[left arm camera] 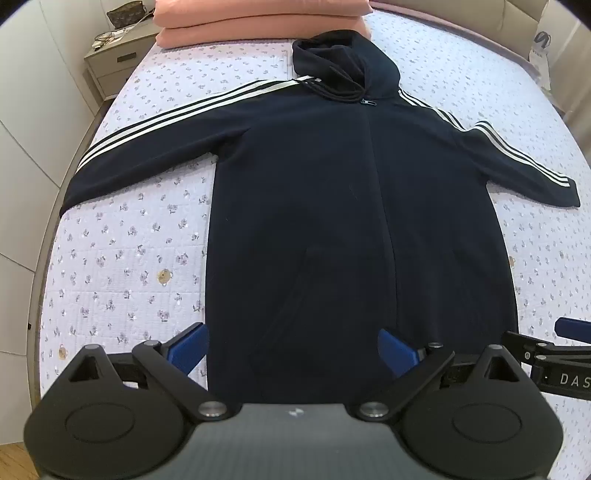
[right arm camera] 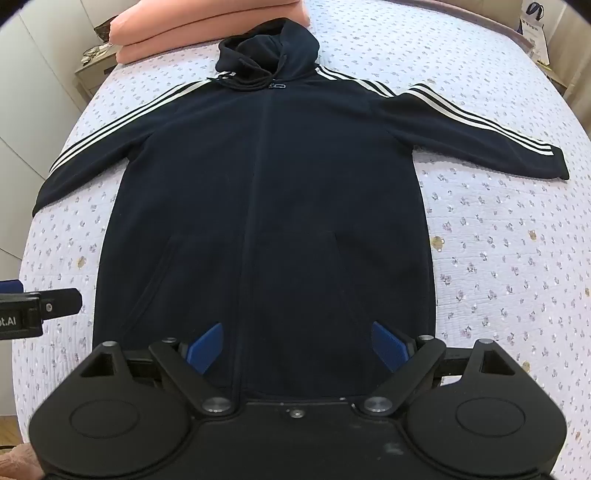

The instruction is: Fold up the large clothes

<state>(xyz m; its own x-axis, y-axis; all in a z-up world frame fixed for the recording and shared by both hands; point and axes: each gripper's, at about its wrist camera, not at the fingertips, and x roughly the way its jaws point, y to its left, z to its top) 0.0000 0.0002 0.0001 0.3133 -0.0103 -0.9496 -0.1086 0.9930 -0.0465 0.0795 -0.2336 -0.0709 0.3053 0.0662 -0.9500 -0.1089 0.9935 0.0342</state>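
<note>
A dark navy zip hoodie [left arm camera: 332,206] with white sleeve stripes lies flat, front up, on the bed, sleeves spread out and hood toward the pillows; it also shows in the right wrist view [right arm camera: 266,206]. My left gripper [left arm camera: 293,349] is open and empty, its blue pads straddling the hem's left part. My right gripper [right arm camera: 297,347] is open and empty above the hem's right part. The right gripper's tip shows at the left wrist view's right edge [left arm camera: 554,354]; the left gripper's tip shows at the right wrist view's left edge [right arm camera: 37,306].
The bed has a lilac floral quilt [left arm camera: 122,258]. Folded pink bedding [left arm camera: 258,18] lies at the head. A bedside table [left arm camera: 118,62] stands at the far left beside white wardrobe doors. A paper bag [right arm camera: 533,26] stands at the far right.
</note>
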